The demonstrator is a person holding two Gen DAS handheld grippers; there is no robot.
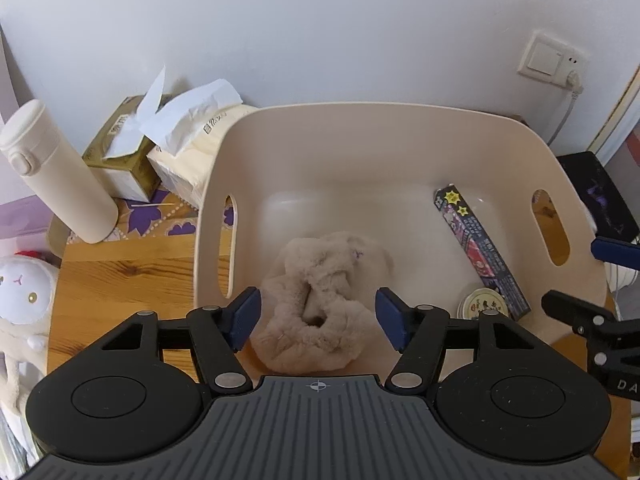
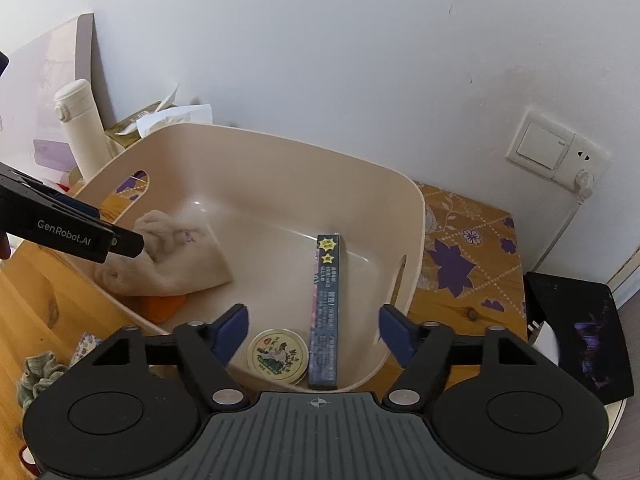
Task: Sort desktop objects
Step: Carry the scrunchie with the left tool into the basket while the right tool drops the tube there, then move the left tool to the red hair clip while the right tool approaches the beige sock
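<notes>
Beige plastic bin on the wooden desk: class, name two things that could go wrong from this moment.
1. The open left tool hangs over the fluffy beige cloth in the beige plastic bin; its pads could snag the fibres.
2. The long dark printed box rests against the round yellow tin; nudging either may shift both.

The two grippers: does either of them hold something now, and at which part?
Nothing is held. The left gripper is open above the fluffy beige cloth in the bin, without closing on it. The right gripper is open and empty.
</notes>
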